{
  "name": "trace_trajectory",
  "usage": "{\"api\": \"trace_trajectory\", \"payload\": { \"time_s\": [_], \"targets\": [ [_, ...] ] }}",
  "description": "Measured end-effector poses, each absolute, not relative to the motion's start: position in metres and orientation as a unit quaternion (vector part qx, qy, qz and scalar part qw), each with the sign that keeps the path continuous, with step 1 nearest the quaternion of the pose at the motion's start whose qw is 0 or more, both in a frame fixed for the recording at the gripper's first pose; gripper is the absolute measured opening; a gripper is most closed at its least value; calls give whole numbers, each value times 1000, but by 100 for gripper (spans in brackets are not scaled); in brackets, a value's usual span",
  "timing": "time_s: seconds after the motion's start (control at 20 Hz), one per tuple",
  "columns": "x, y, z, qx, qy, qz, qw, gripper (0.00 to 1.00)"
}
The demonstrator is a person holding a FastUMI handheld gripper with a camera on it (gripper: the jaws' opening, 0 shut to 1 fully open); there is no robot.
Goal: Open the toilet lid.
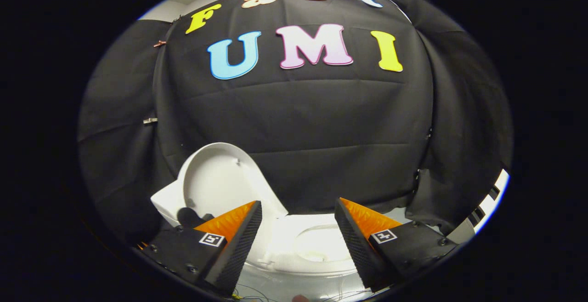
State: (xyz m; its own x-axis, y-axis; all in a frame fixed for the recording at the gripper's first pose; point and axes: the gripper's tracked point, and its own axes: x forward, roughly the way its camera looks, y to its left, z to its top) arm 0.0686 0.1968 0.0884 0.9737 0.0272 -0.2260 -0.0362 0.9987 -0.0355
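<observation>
A white toilet lid (220, 185) stands raised, leaning back toward the cistern (166, 203), just beyond the left finger. The white seat and bowl (317, 247) lie below, showing between the two fingers. My gripper (298, 212) is open, its fingers wide apart and holding nothing. It sits above the bowl, to the right of the raised lid, and touches neither.
Black cloth forms the booth's wall behind the toilet and on both sides. A strip with black and white bars (484, 207) runs along the floor past the right finger. Thin wires (257, 293) lie on the white surface below the fingers.
</observation>
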Motion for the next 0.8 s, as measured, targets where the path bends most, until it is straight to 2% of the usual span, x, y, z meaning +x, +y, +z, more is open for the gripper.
{"api": "trace_trajectory", "payload": {
  "time_s": [0.45,0.8],
  "targets": [
    [68,101,61,-38,79,-1,996,99],
    [66,75,23,-53,62,-7,997,100]
  ]
}}
